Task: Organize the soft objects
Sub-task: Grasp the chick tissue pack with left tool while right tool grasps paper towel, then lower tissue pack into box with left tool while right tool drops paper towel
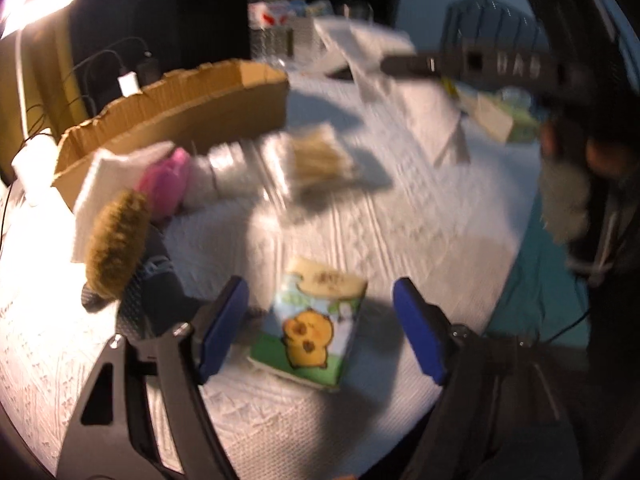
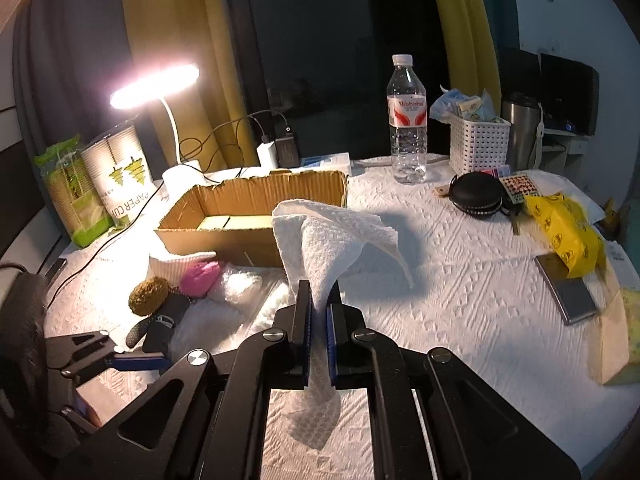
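Note:
My right gripper [image 2: 319, 292] is shut on a white paper towel [image 2: 332, 232], which hangs lifted above the table in front of the open cardboard box [image 2: 248, 204]. My left gripper [image 1: 320, 286] stands open over a tissue pack [image 1: 312, 332] with a yellow cartoon animal on it; the pack lies on the tablecloth between the blue pads, apart from both. Beside the box [image 1: 180, 120] lie a brown pompom [image 1: 114, 244], a pink plush [image 1: 168, 184], a folded white cloth [image 1: 112, 176] and a dark pouch [image 1: 156, 292]. The left wrist view is blurred.
A water bottle [image 2: 407, 120], a white basket [image 2: 478, 144], a black round case [image 2: 476, 194], a yellow packet [image 2: 564, 228] and a phone [image 2: 568, 294] stand on the right of the table. At the back left are a lit lamp [image 2: 156, 86], paper cups [image 2: 116, 168] and cables.

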Demonstrator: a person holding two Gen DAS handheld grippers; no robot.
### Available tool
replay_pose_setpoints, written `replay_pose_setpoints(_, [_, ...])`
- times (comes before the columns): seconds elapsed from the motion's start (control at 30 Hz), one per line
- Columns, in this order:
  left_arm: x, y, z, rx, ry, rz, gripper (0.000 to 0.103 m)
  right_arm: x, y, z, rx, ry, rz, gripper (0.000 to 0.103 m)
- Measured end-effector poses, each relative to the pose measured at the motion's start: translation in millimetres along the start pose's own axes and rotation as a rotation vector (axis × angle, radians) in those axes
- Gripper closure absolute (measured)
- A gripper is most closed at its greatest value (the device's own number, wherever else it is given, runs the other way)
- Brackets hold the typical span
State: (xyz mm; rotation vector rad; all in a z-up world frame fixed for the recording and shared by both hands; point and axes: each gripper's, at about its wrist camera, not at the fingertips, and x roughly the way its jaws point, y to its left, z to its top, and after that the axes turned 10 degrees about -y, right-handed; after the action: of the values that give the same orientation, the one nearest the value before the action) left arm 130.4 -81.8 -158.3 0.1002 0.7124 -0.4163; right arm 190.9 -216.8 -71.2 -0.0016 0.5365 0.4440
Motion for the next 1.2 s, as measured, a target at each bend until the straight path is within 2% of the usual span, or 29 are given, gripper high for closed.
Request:
replay_pose_setpoints(0.07, [4,-4,-4,0.038,0.005,0.005,0.029,-3,2,-1,-0.004,0.000,-0.004,0.096])
replay_pose_setpoints(0.1, [5,-5,-6,0.055,0.001,0.013,0.045,-4,2,-1,-0.003,-0.002,-0.005,0.096])
replay_pose_setpoints(0.17, [8,-2,-5,0.053,0.008,0.008,0.052,-6,2,1,-0.003,-0.010,-0.007,0.096])
replay_pose_setpoints(0.3, [0,2,3,0.057,-0.030,0.026,0.053,-8,3,8,-0.013,-0.028,-0.004,0.096])
replay_pose_setpoints(0.5, [-19,11,30,0.016,-0.117,0.007,0.053,0,5,25,-0.037,-0.052,0.022,0.096])
replay_pose_setpoints(0.7, [-29,36,69,-0.060,-0.240,0.013,0.053,23,3,47,-0.058,-0.074,0.061,0.096])
replay_pose_setpoints(0.83, [-23,63,96,-0.130,-0.295,0.061,0.053,46,1,61,-0.073,-0.080,0.087,0.096])
replay_pose_setpoints(1.03, [-3,108,127,-0.248,-0.333,0.121,0.053,81,-1,73,-0.089,-0.071,0.128,0.096])
replay_pose_setpoints(1.2, [22,132,139,-0.310,-0.331,0.118,0.053,112,-6,77,-0.066,-0.048,0.147,0.096])
